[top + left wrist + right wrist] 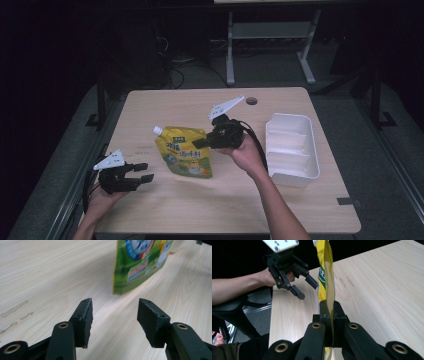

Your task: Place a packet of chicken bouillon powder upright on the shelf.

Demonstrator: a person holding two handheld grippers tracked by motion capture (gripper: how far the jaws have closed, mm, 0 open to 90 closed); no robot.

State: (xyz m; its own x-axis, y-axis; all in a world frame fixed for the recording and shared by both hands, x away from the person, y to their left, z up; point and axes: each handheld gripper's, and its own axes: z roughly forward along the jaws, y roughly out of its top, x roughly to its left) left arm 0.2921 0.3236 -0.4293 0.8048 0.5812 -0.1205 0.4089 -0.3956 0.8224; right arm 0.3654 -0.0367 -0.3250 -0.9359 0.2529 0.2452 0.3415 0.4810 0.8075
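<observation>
A yellow-green spouted pouch (183, 151) with a white cap stands near the middle of the table. My right gripper (202, 142) is shut on its right edge; in the right gripper view the thin pouch edge (327, 277) runs up from between the closed jaws. My left gripper (145, 172) is open near the table's front left, a short way left of the pouch, with nothing between its fingers. In the left gripper view the pouch's lower corner (136, 267) stands beyond the parted jaws. The left gripper (305, 287) also appears in the right gripper view, open, beside the pouch.
A white plastic bin (291, 147) with ribbed inside sits at the table's right side. A small dark round hole (251, 101) marks the far edge of the wooden table (210, 205). Desk legs and cables lie beyond on the dark floor.
</observation>
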